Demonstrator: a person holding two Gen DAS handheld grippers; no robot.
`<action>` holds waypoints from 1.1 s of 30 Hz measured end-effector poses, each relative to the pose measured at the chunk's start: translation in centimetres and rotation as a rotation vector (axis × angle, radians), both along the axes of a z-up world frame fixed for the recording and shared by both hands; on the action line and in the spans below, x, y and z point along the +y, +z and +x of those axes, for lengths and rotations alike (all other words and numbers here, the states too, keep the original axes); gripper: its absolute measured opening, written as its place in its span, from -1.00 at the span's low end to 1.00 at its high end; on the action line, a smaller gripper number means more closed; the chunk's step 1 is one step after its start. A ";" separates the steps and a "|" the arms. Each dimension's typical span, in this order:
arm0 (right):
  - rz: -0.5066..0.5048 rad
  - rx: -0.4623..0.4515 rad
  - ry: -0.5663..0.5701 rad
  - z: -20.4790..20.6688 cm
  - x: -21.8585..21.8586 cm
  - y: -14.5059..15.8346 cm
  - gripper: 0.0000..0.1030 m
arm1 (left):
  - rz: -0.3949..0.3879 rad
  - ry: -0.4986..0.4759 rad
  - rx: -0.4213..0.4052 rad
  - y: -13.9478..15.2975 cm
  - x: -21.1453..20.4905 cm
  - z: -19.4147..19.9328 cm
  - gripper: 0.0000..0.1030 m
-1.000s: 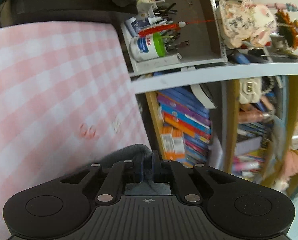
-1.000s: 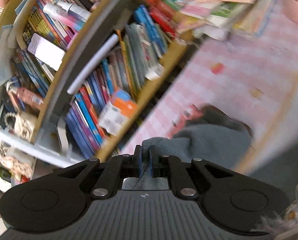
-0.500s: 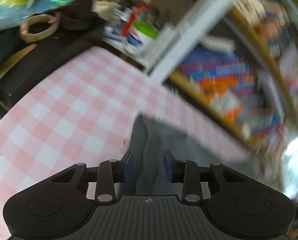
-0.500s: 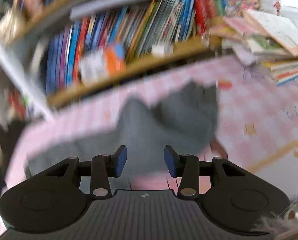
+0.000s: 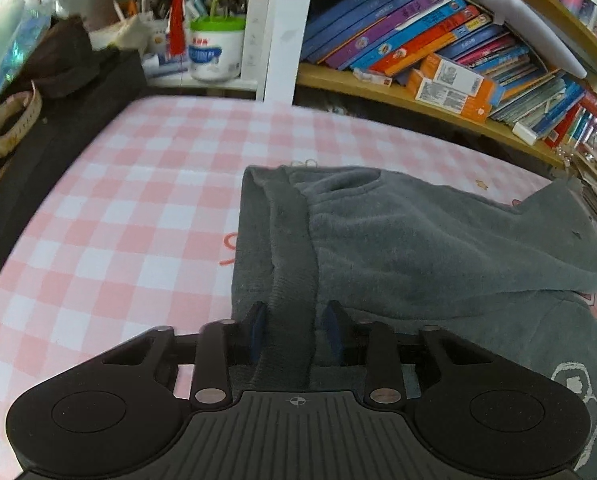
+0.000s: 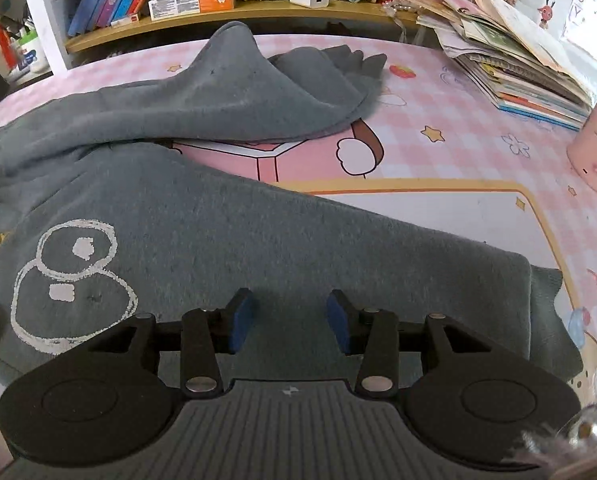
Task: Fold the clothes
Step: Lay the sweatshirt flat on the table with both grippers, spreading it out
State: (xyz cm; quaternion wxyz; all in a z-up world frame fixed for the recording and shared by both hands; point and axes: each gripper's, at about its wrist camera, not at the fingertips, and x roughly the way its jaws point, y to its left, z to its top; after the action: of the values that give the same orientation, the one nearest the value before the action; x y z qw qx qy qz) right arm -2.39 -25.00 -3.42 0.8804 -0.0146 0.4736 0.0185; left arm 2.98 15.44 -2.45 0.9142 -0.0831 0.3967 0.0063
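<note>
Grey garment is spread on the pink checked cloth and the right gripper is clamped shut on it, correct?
Not quite. The right wrist view shows the right gripper open, blue pads apart above the grey garment. The garment does lie on the pink checked cloth.

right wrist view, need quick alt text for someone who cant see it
A grey fleece garment with a white outline print lies spread over a pink checked tablecloth, and the right gripper hovers above it, blue pads open and empty. A wooden bookshelf and a stack of booklets stand behind.
</note>
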 end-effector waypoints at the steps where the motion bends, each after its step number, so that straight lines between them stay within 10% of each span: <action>1: -0.004 0.000 0.000 0.0 0.1 0.0 -0.21 | 0.007 -0.010 -0.029 0.7 -0.2 -0.4 -0.97; 7: 0.005 0.011 0.008 0.1 0.7 0.4 -0.12 | -0.141 0.186 -0.195 4.4 3.8 -3.9 -0.95; 13: -0.009 0.007 0.091 -0.1 2.7 0.6 0.00 | -0.094 0.379 -0.028 -0.8 9.0 -4.2 -0.83; 23: 0.003 -0.020 0.005 0.0 1.6 1.3 0.00 | -0.103 0.287 -0.113 2.0 8.0 -7.7 -0.67; 33: 0.018 0.018 -0.160 0.0 -3.0 0.6 -0.20 | -0.193 0.169 0.032 -0.8 5.9 -8.5 -0.67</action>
State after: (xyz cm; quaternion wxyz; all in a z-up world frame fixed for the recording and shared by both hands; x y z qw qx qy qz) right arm -2.41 -27.98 -2.81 0.8749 0.0316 0.4808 -0.0476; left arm -5.48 21.35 -3.25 0.8916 -0.2037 0.4018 0.0462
